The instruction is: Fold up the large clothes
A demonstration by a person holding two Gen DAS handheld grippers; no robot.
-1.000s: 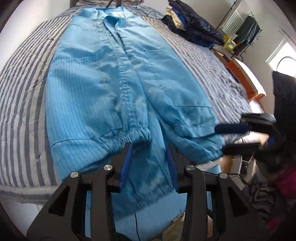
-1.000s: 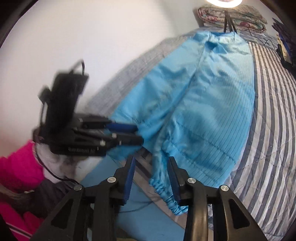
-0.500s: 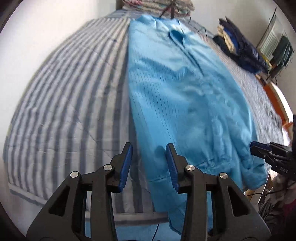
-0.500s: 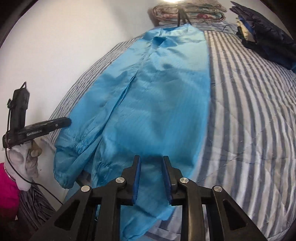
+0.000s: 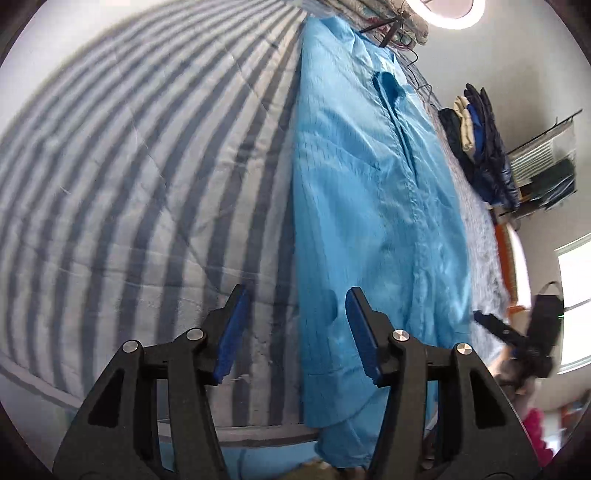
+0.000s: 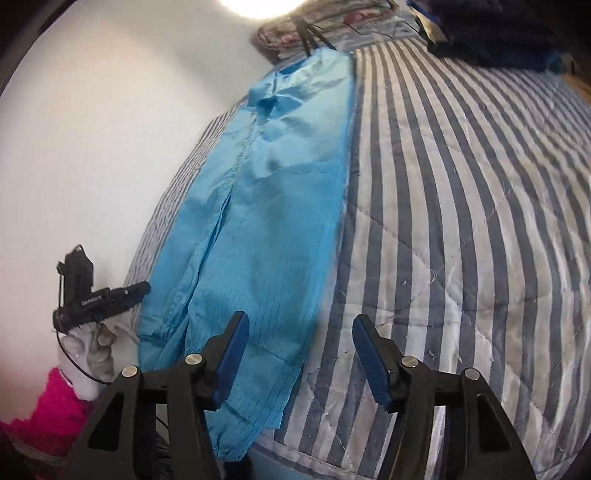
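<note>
A long light-blue garment point(image 5: 369, 206) lies lengthwise on a grey-and-white striped bed quilt point(image 5: 129, 177), its lower end hanging over the near bed edge. My left gripper point(image 5: 295, 332) is open and empty, above the garment's left edge near the bed's front. In the right wrist view the garment point(image 6: 266, 229) runs along the left of the quilt point(image 6: 461, 221). My right gripper point(image 6: 299, 358) is open and empty, above the garment's right edge near the front. The other gripper shows in each view, at the far right point(image 5: 517, 332) and the far left point(image 6: 96, 299).
A pile of dark clothes point(image 5: 484, 147) lies on the far right side of the bed. Folded patterned bedding point(image 6: 332, 33) and a tripod stand at the head of the bed. A white wall point(image 6: 92, 129) runs along the left side.
Both grippers have spread apart sideways to opposite edges of the garment and moved closer to the bed. Both jaws have opened wider.
</note>
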